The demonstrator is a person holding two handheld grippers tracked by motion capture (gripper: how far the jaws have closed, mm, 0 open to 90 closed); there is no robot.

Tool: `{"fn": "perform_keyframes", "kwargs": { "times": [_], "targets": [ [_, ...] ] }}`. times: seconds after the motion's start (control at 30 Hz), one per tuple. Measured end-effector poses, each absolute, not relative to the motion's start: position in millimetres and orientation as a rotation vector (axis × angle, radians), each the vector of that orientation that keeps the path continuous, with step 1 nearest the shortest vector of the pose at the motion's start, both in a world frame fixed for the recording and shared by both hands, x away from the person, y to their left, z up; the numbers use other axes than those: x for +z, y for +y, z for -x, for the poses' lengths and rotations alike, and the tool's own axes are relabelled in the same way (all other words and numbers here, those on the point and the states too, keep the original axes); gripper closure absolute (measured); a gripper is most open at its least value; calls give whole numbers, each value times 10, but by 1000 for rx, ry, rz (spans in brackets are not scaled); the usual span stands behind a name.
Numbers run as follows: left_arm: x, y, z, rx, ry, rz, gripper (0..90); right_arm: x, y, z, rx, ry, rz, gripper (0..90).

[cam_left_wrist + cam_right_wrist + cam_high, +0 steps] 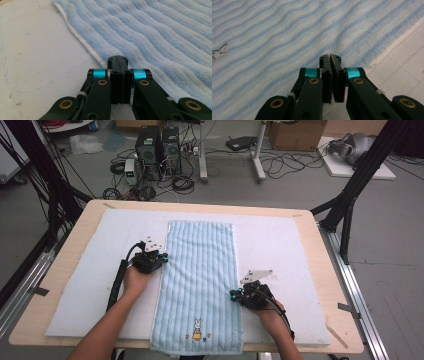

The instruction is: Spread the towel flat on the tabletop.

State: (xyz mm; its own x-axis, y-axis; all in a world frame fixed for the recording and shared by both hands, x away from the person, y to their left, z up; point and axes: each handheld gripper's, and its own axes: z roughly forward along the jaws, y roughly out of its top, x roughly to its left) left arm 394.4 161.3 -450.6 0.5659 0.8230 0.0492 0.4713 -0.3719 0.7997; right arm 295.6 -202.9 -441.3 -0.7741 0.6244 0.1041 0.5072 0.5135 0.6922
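A light blue striped towel (200,270) lies flat and lengthwise on a white mat (100,270), with a small rabbit picture (198,327) near its front end. My left gripper (164,257) rests at the towel's left edge. In the left gripper view its jaws (117,58) are pressed together, tips at the towel's (162,37) white hem, with no cloth visible between them. My right gripper (233,295) sits at the towel's right edge, nearer the front. Its jaws (330,57) stand together over the towel (287,37) beside the hem, and the rabbit picture (218,51) lies far left.
The mat covers most of a wooden table (70,265). Bare mat (37,50) lies left of the towel, and more bare mat (404,65) to its right. Behind the table the floor holds computer towers (157,145), cables and cardboard boxes. Black frame legs (350,200) stand at the right.
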Motion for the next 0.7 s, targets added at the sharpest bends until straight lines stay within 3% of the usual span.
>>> {"fn": "perform_keyframes", "kwargs": {
  "times": [0.07, 0.2, 0.23, 0.4, 0.57, 0.7],
  "targets": [
    [-4502, 1639, -3948, 557, 1046, -2014, 888, -4413, -2050, -2945, 1121, 2595, -979, 834],
    [-4491, 1777, -3941, 484, 1106, -1899, 627, -4363, -2118, -2945, 1223, 2492, -976, 641],
    [-4481, 1824, -3922, 467, 1098, -1864, 589, -4333, -2152, -2954, 1264, 2442, -981, 625],
    [-4419, 1993, -3799, 386, 995, -1737, 424, -4229, -2322, -3062, 1287, 2214, -1118, 363],
    [-4395, 2076, -3686, 377, 988, -1685, 232, -4183, -2481, -3240, 1191, 2105, -1213, 235],
    [-4376, 2118, -3635, 388, 982, -1677, 194, -4198, -2578, -3388, 1151, 2102, -1266, 139]
  ]
}}
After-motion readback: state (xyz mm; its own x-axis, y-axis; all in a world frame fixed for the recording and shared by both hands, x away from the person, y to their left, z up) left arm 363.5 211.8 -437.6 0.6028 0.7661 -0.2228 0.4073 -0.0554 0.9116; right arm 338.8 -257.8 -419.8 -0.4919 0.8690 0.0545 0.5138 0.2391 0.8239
